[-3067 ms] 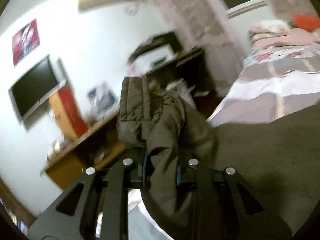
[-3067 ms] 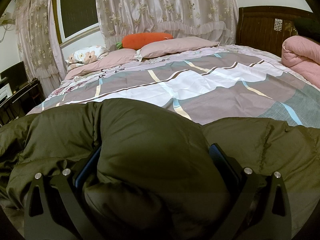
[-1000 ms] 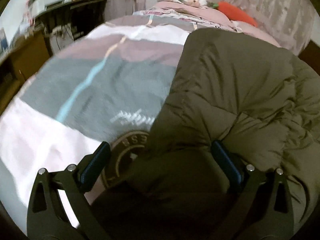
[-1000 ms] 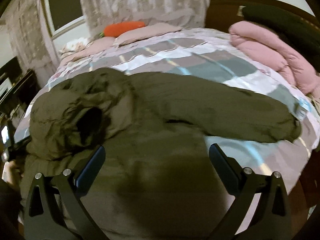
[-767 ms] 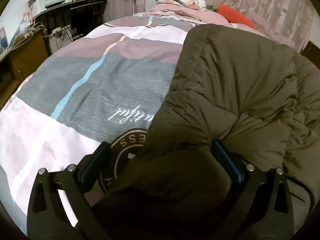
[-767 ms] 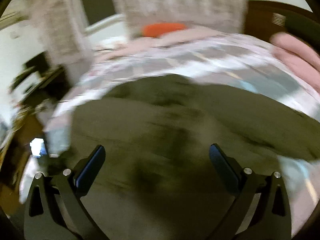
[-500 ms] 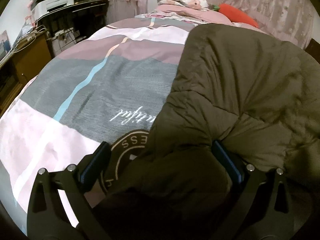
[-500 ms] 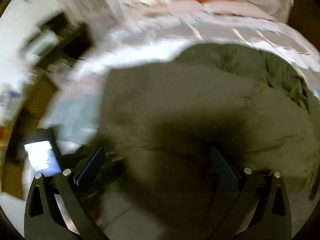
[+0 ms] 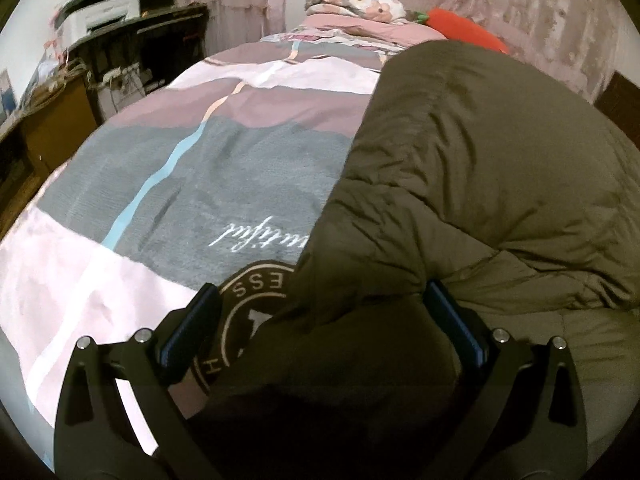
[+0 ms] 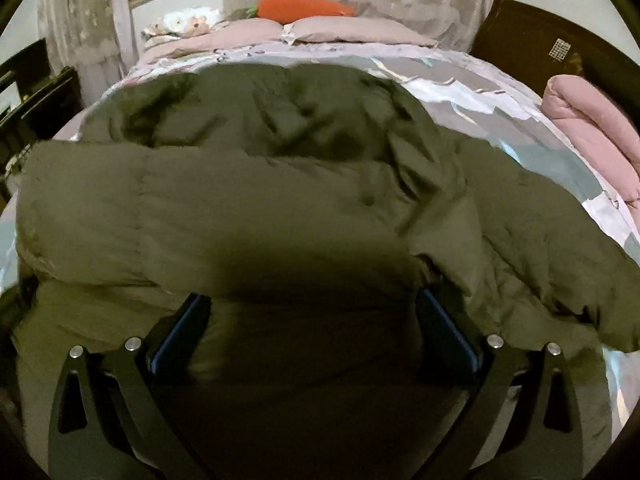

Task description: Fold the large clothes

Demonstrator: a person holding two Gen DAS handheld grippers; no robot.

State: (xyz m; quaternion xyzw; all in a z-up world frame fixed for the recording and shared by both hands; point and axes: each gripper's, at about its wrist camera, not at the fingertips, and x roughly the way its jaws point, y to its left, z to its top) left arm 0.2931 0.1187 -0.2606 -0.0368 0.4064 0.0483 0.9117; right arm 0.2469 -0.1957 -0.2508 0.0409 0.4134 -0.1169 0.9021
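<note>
While spread-tonged, jacket on bed

Olive jacket matt quilted cloth; bedspread soft fuzzy weave.

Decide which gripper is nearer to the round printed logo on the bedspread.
Left. The left gripper is wide open right over the round logo, at the olive jacket's edge. The right gripper is open over the jacket's middle; no logo shows in its view.

The olive green padded jacket lies on the bed, bunched and puffy, one sleeve stretching out toward 3 o'clock in the right wrist view.
</note>
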